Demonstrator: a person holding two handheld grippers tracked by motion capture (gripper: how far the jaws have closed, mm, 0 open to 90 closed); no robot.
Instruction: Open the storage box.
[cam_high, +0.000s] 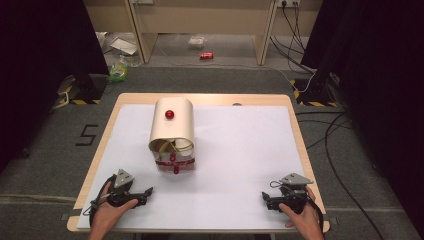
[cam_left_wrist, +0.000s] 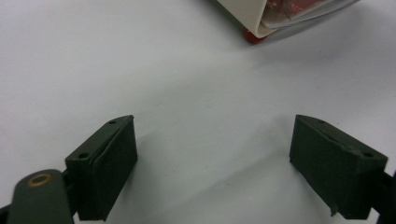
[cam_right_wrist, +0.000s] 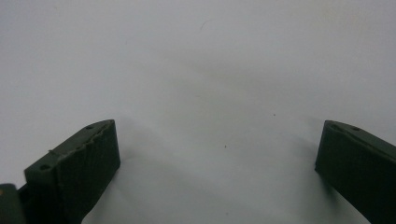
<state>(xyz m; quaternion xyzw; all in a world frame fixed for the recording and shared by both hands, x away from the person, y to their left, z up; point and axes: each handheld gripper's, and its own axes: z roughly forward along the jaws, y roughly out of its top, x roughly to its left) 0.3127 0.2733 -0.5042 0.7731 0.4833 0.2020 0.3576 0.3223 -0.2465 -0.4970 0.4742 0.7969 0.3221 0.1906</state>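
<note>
Ahead and right of the left gripper (cam_high: 145, 192), the nearer one, lies the box (cam_high: 172, 131), long axis running away; both grippers, right gripper (cam_high: 266, 196) included, gape empty.

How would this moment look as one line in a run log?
left claw: open, empty, on table | right claw: open, empty, on table | cream box with red knob: untouched, mid-table
</note>
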